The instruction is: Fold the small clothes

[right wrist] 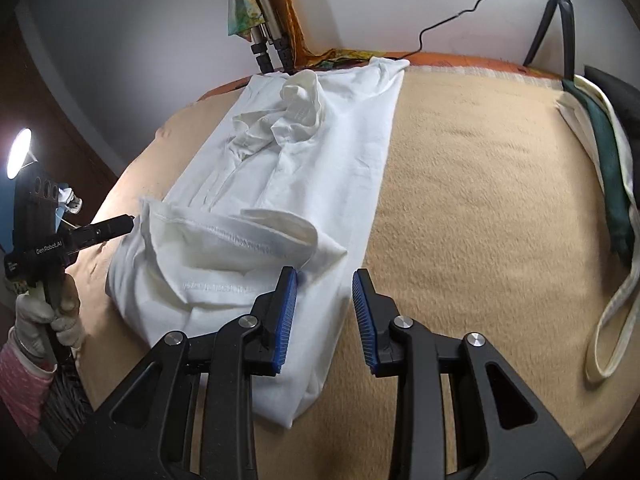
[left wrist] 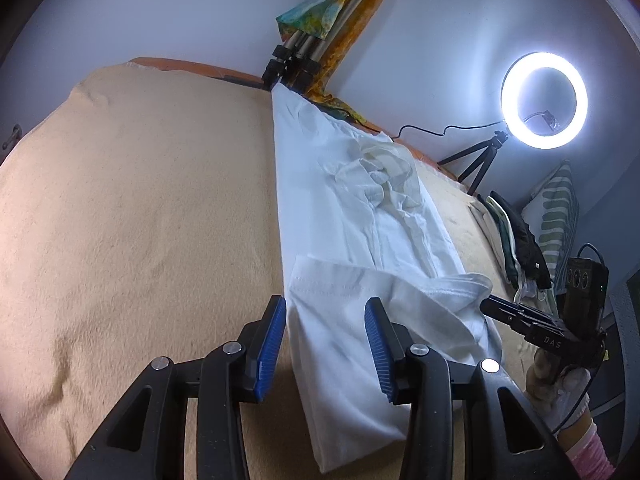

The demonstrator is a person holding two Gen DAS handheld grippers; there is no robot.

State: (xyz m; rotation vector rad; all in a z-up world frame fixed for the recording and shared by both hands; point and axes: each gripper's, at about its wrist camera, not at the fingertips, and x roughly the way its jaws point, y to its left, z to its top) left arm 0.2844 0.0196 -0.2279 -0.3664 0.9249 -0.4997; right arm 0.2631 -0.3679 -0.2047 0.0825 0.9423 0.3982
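We note the white garment [left wrist: 360, 240] lying on the tan blanket [left wrist: 140, 220], folded lengthwise with one end turned over, crosswise folds remaining; left gripper [left wrist: 326, 350] and right gripper [right wrist: 325, 320] part-open, empty.

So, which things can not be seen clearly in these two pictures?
- White garment: what kind it is, both views; it is folded long, its far end bunched.
- Its lower layers: both views, hidden under the top fold.
- Folded clothes pile: left wrist view, too small and edge-on to identify.
- Ring light: glare hides the thing clipped in its centre.
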